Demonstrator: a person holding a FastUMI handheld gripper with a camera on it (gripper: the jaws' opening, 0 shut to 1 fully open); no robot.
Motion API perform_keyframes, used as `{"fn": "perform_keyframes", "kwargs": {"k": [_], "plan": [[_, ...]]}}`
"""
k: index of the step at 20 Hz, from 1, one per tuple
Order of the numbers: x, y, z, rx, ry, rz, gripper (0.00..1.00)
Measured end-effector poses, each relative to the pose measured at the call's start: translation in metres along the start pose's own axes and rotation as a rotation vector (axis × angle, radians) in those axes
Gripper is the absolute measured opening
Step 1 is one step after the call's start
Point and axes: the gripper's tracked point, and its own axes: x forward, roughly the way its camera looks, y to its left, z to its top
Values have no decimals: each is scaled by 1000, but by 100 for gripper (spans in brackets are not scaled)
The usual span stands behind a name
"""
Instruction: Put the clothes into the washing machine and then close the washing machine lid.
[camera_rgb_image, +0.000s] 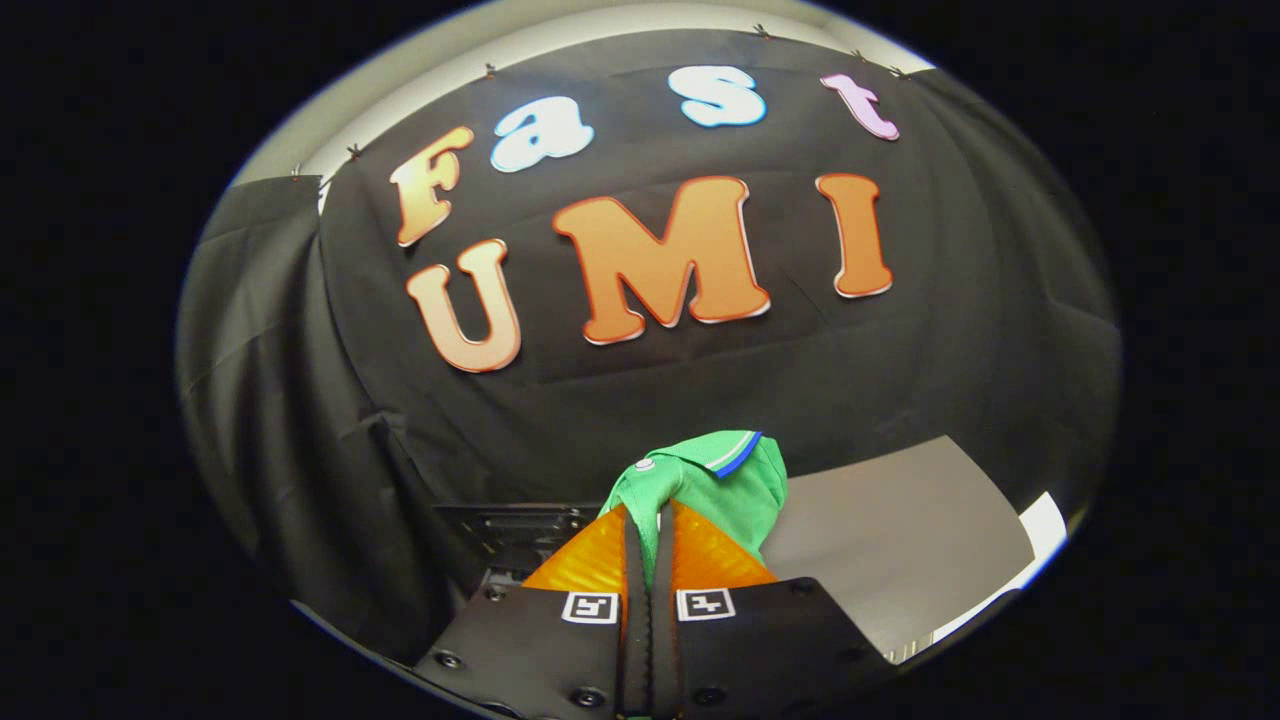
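A green shirt (715, 485) with a white button and a blue-edged collar bunches up just ahead of my fingers. My gripper (647, 525) is shut on the shirt, a strip of green cloth pinched in the narrow slit between the two fingers. The garment hangs lifted in front of the black cloth wall. To the right, behind the shirt, lies a flat grey panel (900, 530), perhaps the washing machine's lid or top; I cannot tell which. The drum opening is hidden.
The black cloth wall (640, 400) stands close ahead and wraps round on the left. A dark ribbed part (520, 530) sits low on the left beyond the fingers. A white strip (1040, 525) edges the grey panel on the far right.
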Motion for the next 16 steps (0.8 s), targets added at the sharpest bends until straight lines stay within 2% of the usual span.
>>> {"fn": "perform_keyframes", "kwargs": {"k": [4,8,12,16], "plan": [[-8,74,-6,28,-22,119,8],[-1,140,-47,68,19,193,8],[39,172,-100,122,91,199,8],[78,186,-163,105,195,178,8]]}}
